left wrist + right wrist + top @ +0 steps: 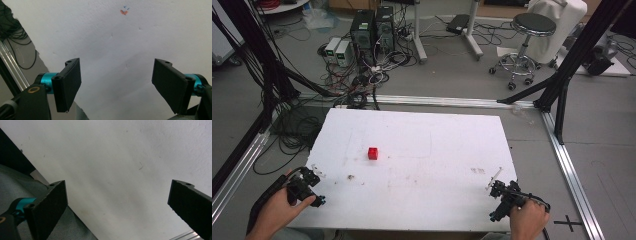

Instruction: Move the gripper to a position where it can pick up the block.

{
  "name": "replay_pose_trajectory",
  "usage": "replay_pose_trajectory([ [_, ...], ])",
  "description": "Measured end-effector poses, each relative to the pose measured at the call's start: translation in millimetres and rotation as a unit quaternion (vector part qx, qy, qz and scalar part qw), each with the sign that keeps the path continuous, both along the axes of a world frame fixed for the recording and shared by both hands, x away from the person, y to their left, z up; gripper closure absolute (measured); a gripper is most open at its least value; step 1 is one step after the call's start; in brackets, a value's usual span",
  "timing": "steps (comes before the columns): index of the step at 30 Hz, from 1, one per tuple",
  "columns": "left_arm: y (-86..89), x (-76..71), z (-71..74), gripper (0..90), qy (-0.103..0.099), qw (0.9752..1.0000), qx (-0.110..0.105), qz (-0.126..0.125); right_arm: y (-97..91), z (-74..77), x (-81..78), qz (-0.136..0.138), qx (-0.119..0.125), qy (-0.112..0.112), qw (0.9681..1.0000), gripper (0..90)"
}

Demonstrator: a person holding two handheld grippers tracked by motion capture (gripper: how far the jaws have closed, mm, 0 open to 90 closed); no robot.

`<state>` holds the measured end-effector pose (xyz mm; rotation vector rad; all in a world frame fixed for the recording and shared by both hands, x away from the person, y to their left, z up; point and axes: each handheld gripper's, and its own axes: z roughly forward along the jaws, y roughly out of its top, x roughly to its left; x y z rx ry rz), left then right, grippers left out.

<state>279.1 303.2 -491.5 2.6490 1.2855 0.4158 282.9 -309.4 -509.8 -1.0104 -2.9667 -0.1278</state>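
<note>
My left gripper [307, 186] sits at the near-left corner of the white table [452, 150], jaws spread wide with nothing between them; my right gripper [504, 197] is at the near-right edge, jaws equally wide apart and empty. In the left gripper view the bare tabletop carries a small orange-and-blue smudge [124, 11] far ahead. Red cube [373, 153] sits left of centre on the table, well apart from both grippers, edges slightly skewed to the table's; no long axis I can make out, too small for detail. Beyond the far edge: cable tangle, computer towers [373, 30], stool [527, 42]
</note>
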Motion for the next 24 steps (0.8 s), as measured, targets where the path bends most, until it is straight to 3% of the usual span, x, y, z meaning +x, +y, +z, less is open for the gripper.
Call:
replay_pose_trajectory([
  [13, 0.4, 15.8, 26.1, 23.8, -0.023, 0.9989, 0.005, -0.040, -0.4, -0.3, -0.4, 0.001, 0.003, 0.001, 1.0000, 1.8],
  [24, -0.5, 26.0, 40.6, 23.8, -0.023, 0.9977, 0.012, -0.063, -1.1, -0.7, -0.6, 0.000, 0.006, 0.001, 1.0000, 1.8],
])
